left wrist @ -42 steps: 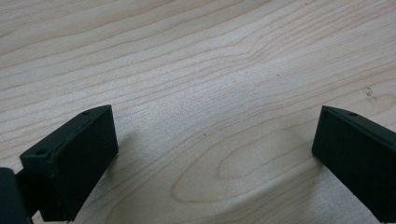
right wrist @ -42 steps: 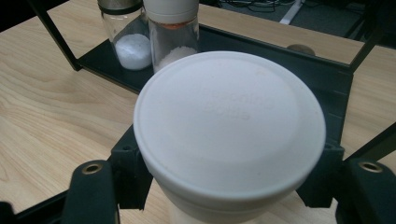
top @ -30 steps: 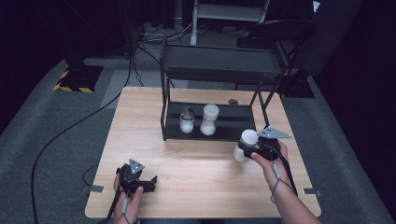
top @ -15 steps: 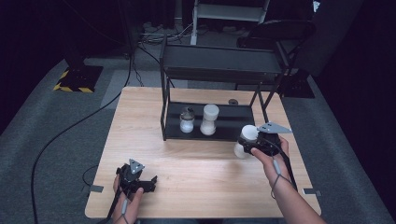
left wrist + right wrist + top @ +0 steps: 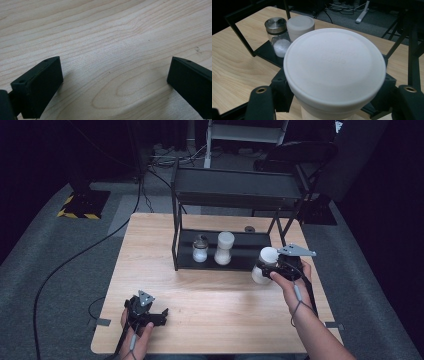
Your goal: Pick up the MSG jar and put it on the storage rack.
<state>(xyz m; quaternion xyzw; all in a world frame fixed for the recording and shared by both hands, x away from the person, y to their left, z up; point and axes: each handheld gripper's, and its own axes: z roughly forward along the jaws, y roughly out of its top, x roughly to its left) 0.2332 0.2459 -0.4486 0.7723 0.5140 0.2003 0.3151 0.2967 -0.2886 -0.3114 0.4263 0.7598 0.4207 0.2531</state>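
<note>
The right gripper (image 5: 270, 270) is clenched around a white jar (image 5: 263, 265), held upright just off the right end of the black shelf (image 5: 235, 260), and the bare spot on the bottom shelf lies at about ten o'clock from the jar, so the right hand is much nearer than the left. The left gripper (image 5: 150, 315) is released and holds nothing, low over the tabletop (image 5: 210, 305) at seven o'clock. I count three jars: the held one, another white jar (image 5: 223, 248) and a glass jar (image 5: 200, 248) on the shelf.

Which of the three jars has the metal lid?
The small glass jar on the rack's lower shelf, leftmost; the other two have white lids.
</note>
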